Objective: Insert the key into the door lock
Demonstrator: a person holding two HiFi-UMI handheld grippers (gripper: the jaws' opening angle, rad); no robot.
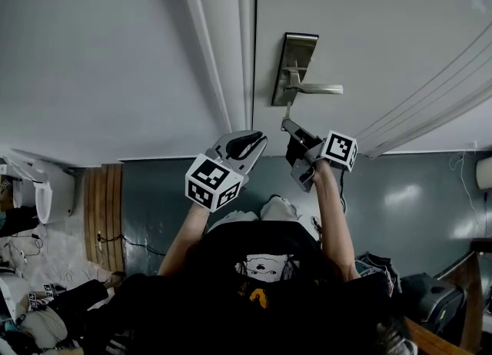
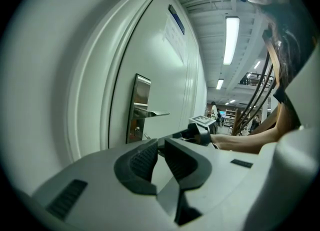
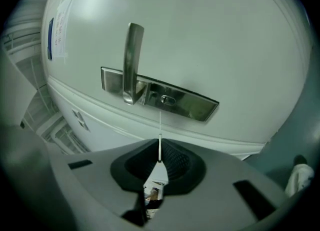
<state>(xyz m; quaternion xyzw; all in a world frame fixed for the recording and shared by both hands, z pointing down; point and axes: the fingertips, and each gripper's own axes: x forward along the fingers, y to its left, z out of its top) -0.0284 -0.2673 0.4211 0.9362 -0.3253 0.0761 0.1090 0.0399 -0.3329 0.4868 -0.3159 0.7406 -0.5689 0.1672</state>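
A steel lock plate (image 1: 294,65) with a lever handle (image 1: 319,89) is mounted on the white door (image 1: 384,31). My right gripper (image 1: 290,126) is shut on a thin key (image 1: 287,112) that points at the plate's lower end. In the right gripper view the key (image 3: 160,137) is seen edge-on between the pads, its tip just short of the keyhole (image 3: 167,100) and roughly in line with it. My left gripper (image 1: 250,144) hangs left of the door's edge, shut with nothing in it. From the left gripper view, the lock plate (image 2: 140,107) and right gripper (image 2: 200,131) show ahead.
The door frame (image 1: 223,46) and a plain wall (image 1: 100,54) lie left of the lock. The grey-blue floor (image 1: 415,207) is below, with wooden boards (image 1: 104,207) and cables at left. The person's body fills the lower middle of the head view.
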